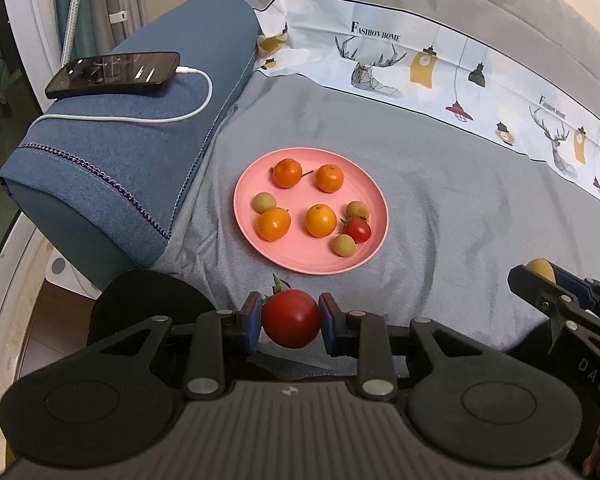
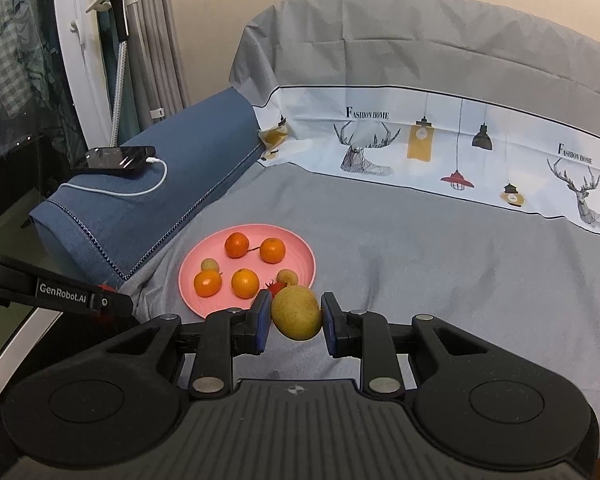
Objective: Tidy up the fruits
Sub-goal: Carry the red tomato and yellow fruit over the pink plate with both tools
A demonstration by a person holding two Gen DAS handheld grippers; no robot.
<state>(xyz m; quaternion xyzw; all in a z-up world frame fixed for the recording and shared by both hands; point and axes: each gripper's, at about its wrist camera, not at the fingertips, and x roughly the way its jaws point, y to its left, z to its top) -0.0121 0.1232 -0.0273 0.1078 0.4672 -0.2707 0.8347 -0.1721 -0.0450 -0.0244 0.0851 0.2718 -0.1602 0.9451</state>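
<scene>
Left gripper (image 1: pixel 291 318) is clamped on a red tomato (image 1: pixel 291 319), held just short of the pink plate (image 1: pixel 300 262). Right gripper (image 2: pixel 296 317) pinches a yellow-brown fruit (image 2: pixel 297 312) by the plate's near rim; four oranges (image 1: pixel 320 220) lie on the plate.

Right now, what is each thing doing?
Left gripper: shut on the big tomato.
Right gripper: shut on the yellow fruit.
Pink plate: holding oranges, small fruits, one small tomato.
Phone: plugged into white cable, screen lit.
</scene>
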